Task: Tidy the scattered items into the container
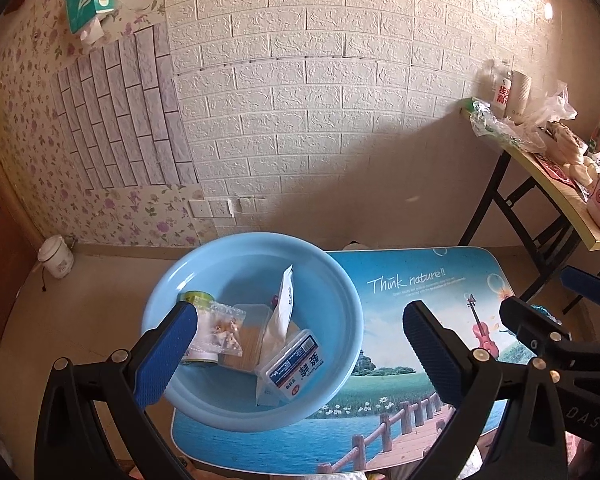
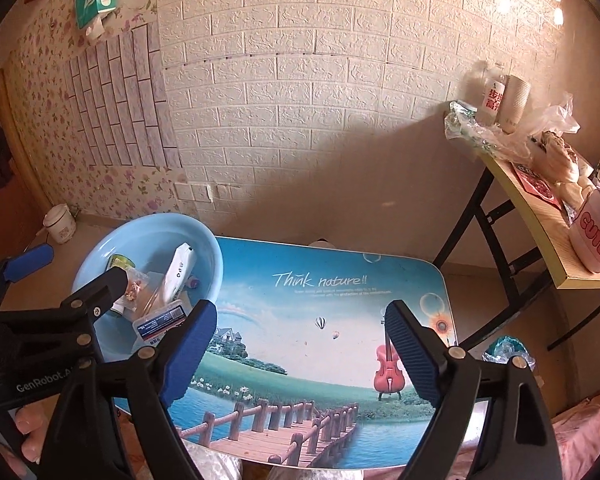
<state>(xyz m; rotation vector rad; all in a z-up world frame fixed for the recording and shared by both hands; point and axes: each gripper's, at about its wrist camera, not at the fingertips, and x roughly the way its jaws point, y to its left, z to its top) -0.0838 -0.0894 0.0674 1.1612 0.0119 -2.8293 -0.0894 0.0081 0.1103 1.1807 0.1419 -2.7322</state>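
Lifting clear is the step, I judge: keep both grippers high over the basin [image 1: 340,300] at the table's [image 2: 340,320] left edge. Left gripper [image 1: 300,344] gapes empty; right gripper [image 2: 300,344] spread wide, empty.

The left gripper [image 1: 300,344] hangs over a small table [image 1: 420,380] with its jaws wide apart and nothing between them. Below, on the table's left end, sits a blue basin [image 1: 240,256] — inside lie a white pouch [image 1: 282,312], a labelled box [image 1: 292,364], a clear bag [image 1: 220,328] and a tape roll [image 1: 198,298]. The right gripper [image 1: 548,316] shows at the right edge.
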